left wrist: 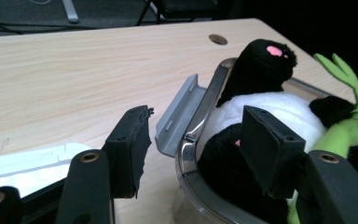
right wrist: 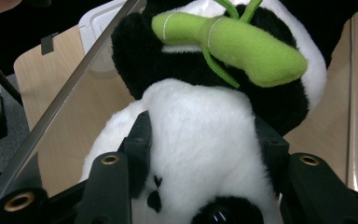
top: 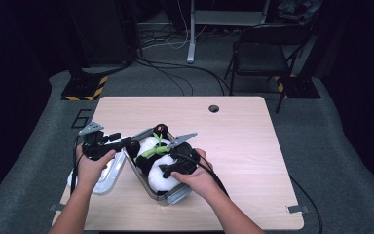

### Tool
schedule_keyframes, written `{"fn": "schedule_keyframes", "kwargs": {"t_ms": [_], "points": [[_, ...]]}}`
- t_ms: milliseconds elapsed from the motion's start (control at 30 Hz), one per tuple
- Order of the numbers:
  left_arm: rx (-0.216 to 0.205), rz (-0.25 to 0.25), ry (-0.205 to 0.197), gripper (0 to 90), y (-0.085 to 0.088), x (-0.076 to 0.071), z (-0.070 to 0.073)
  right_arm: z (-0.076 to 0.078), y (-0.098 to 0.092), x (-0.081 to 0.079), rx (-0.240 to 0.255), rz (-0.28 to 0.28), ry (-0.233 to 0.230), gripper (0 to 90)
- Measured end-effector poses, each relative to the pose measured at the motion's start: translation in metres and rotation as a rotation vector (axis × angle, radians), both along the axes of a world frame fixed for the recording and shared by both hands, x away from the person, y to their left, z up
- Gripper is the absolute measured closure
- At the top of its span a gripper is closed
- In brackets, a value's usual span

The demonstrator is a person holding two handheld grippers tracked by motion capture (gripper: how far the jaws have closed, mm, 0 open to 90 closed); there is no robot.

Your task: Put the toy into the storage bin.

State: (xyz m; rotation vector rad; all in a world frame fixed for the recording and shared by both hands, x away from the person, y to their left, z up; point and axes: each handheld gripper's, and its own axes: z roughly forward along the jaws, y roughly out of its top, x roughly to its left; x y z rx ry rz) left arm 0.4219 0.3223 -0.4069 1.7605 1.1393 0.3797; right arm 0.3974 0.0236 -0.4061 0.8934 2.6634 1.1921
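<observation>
A plush panda (top: 157, 161) lies in a clear plastic box (top: 177, 194) near the front-left part of the tabletop (top: 238, 146), its black ear with a pink patch (left wrist: 274, 50) pointing toward the far edge and a green bamboo stalk (right wrist: 242, 44) across its chest. The right hand-held gripper (right wrist: 205, 140) reaches into the box from the front edge side, and its two black jaws press into the panda's white belly from both sides, so it holds the toy. The left hand-held gripper (left wrist: 193, 149) sits just left of the box with its jaws standing wide. One jaw hangs over the bare wood and the other over the panda's dark fur inside the rim, with the box's grey latch (left wrist: 177, 116) between them; neither pad presses on anything. The white lid (top: 108, 173) lies flat on the tabletop under the left hand, near the front-left corner.
</observation>
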Motion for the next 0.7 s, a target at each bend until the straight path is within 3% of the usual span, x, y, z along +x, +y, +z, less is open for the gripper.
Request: {"fn": "schedule_keyframes", "kwargs": {"t_ms": [133, 433, 700], "points": [[0.030, -0.002, 0.012, 42.4, -0.001, 0.002, -0.004, -0.002, 0.001, 0.001, -0.007, 0.006, 0.015, 51.8], [0.013, -0.005, 0.028, 42.4, 0.000, 0.002, -0.015, -0.006, 0.000, 0.004, -0.010, 0.010, 0.066, 51.8], [0.067, -0.022, 0.044, 42.6, -0.004, 0.003, -0.019, -0.011, 0.001, 0.006, -0.035, 0.019, 0.081, 51.5]]}}
